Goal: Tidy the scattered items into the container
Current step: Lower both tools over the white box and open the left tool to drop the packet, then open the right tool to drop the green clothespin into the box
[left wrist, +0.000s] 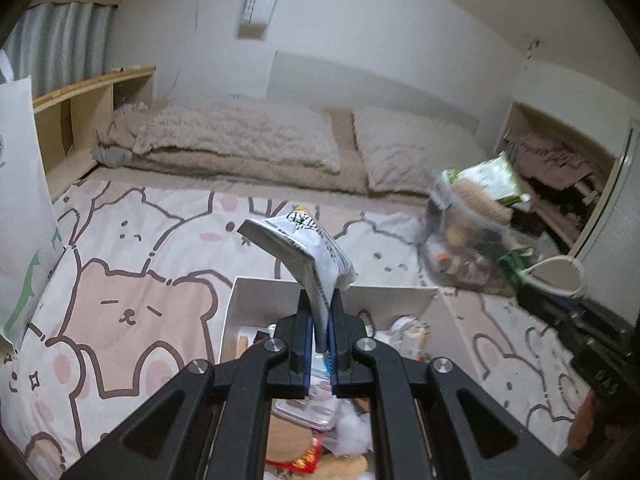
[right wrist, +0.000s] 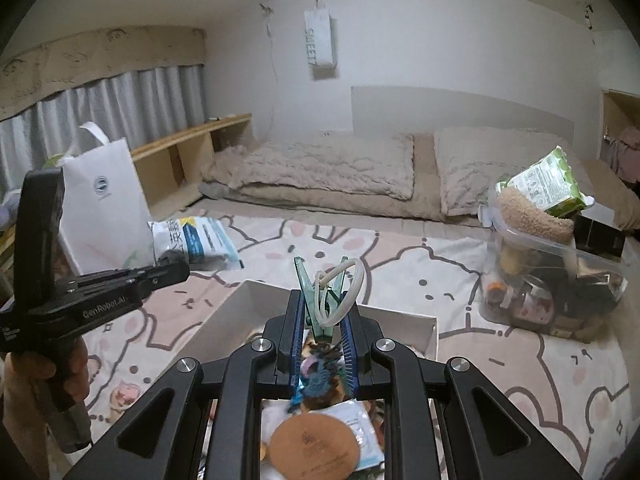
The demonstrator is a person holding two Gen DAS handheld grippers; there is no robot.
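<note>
Right tongs are pinching a green clip with a white loop through it, hovering above the near end of the white box, whose open mouth lies straight below and runs away toward the pillows. Left tongs are pressed on a white packet that sticks up and forward over the same box. Both loads look ready to drop, neither hand clearly nearer; the full clear tub sits well apart to the right on the bed.
</note>
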